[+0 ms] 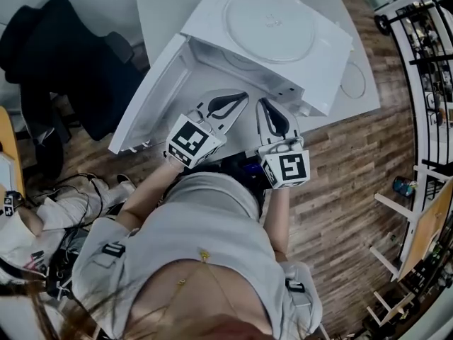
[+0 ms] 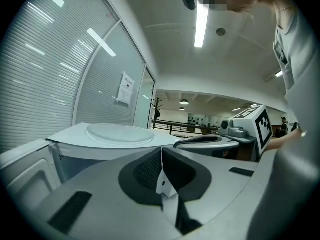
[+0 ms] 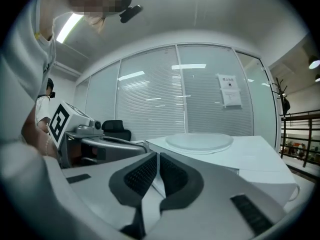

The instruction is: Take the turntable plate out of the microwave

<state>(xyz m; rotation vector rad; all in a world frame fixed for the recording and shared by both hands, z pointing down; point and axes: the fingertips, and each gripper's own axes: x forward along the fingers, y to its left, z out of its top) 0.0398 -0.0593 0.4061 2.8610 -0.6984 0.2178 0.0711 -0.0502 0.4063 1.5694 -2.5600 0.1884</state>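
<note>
Already, turntable plate (image 1: 272,21) atop microwave (image 1: 330,61)
</note>
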